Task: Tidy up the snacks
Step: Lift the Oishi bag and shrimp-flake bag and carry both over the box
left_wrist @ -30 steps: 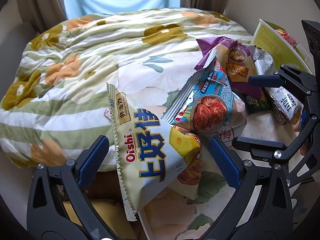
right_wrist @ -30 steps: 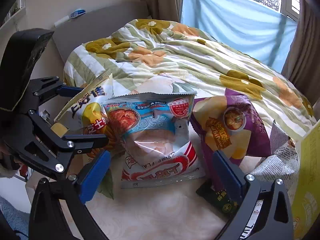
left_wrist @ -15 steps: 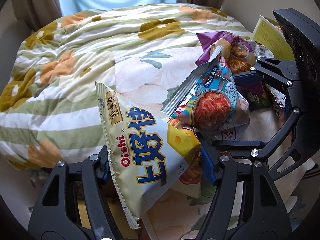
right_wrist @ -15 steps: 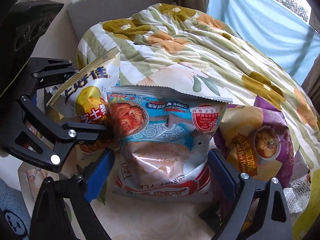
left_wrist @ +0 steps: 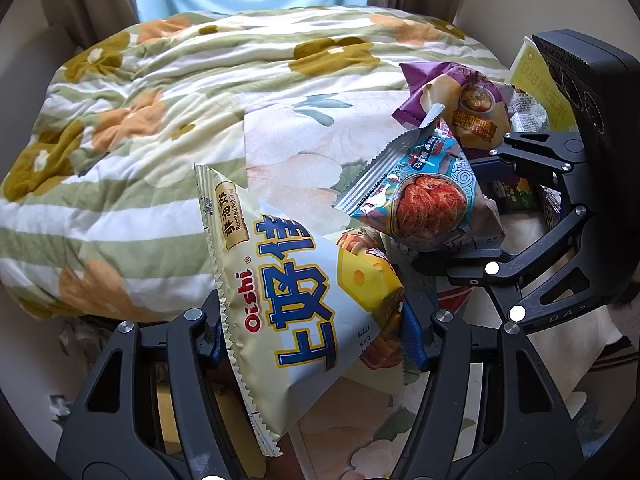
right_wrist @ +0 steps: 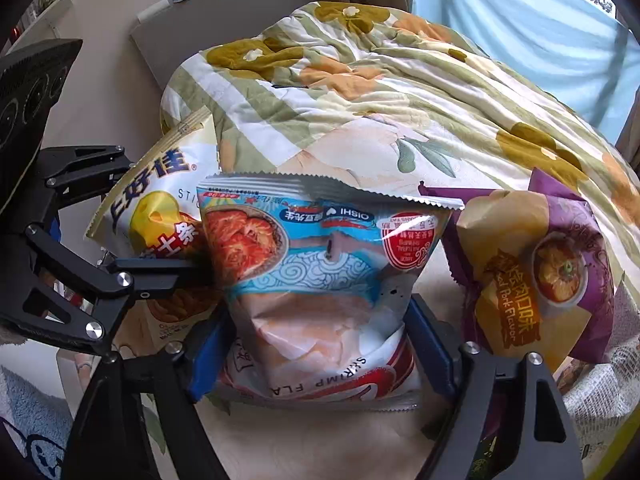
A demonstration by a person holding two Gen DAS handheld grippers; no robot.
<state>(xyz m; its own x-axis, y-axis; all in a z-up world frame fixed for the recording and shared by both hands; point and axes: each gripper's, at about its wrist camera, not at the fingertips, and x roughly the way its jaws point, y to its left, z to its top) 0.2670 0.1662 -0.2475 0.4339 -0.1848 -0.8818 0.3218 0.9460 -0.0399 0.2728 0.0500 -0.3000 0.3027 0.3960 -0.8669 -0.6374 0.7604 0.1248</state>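
My left gripper is shut on a cream Oishi cheese-stick bag, squeezing it near its lower half; the same bag shows in the right wrist view. My right gripper is shut on a blue kimchi-picture snack bag, which stands upright between the blue pads. That bag also shows in the left wrist view, with the right gripper around it. A red and white shrimp-flavour bag lies under it.
A purple pork-flavour bag lies to the right, with a yellow-green box and newsprint-pattern packets beyond. A flowered quilt covers the bed behind. A grey headboard stands at the back left.
Both grippers have closed from open: the left on the cheese-stick bag, the right on the blue kimchi bag. Both cameras moved closer to the bags.
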